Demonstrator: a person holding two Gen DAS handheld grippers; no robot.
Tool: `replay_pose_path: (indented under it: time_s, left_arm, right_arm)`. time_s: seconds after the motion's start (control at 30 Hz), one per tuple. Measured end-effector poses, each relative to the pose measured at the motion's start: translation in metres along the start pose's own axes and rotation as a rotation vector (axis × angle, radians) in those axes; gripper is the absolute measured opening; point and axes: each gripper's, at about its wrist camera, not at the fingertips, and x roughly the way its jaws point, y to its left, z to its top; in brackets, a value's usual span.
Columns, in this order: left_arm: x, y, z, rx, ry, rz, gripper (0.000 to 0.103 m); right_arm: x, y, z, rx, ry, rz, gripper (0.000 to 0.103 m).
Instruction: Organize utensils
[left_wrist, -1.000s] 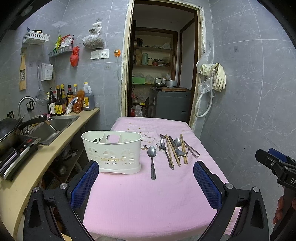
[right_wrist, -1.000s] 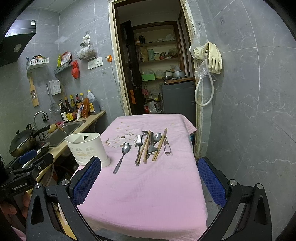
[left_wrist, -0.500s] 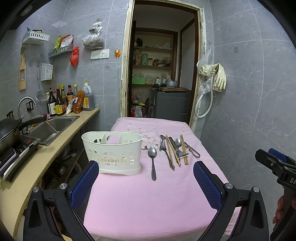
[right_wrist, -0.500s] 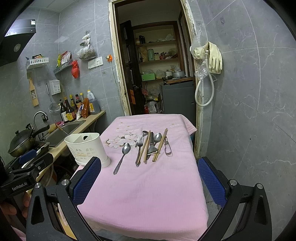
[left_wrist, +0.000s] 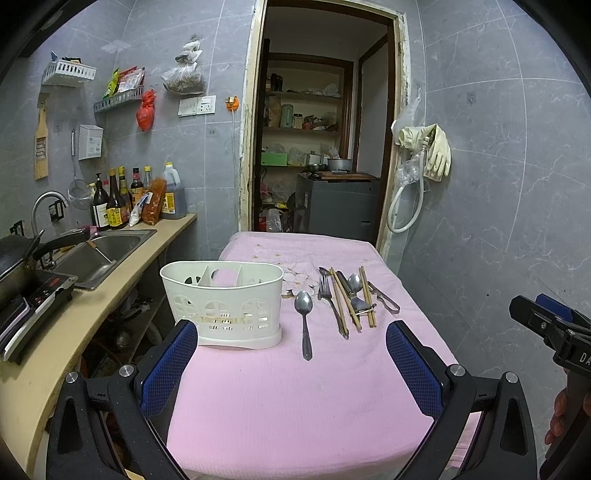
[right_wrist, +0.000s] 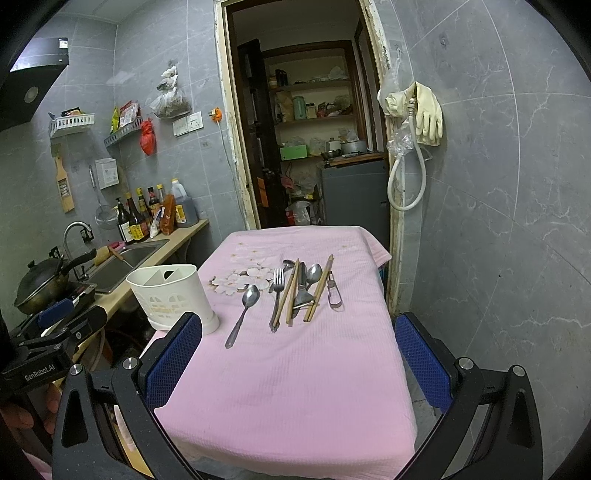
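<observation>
A white plastic utensil caddy (left_wrist: 222, 305) with dividers stands empty on the left of the pink-clothed table (left_wrist: 295, 398); it also shows in the right wrist view (right_wrist: 170, 295). A lone metal spoon (left_wrist: 304, 317) lies to its right (right_wrist: 243, 310). Further right lies a bunch of utensils: a fork (left_wrist: 330, 302), wooden chopsticks (left_wrist: 345, 299), another spoon (left_wrist: 355, 282) and a peeler (left_wrist: 384, 297). My left gripper (left_wrist: 291, 363) is open and empty above the table's near end. My right gripper (right_wrist: 297, 356) is open and empty, also short of the utensils.
A counter with a sink (left_wrist: 103, 251), bottles (left_wrist: 122, 203), a wok (right_wrist: 40, 288) and a stove (left_wrist: 29, 302) runs along the left. A grey tiled wall with hanging gloves (left_wrist: 436, 151) is on the right. An open doorway (left_wrist: 317, 147) lies beyond the table.
Both grippers have barely shifted; the left one has drifted slightly. Nothing on the table has moved.
</observation>
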Motion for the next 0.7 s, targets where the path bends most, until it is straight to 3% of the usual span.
replay_pose_path:
  time_s: [0.7]
  left_arm:
    - [0.019,0.005,0.004,0.002,0.012,-0.021,0.103]
  right_arm:
    - [0.014,0.007,0.002,0.004,0.015,-0.027,0.102]
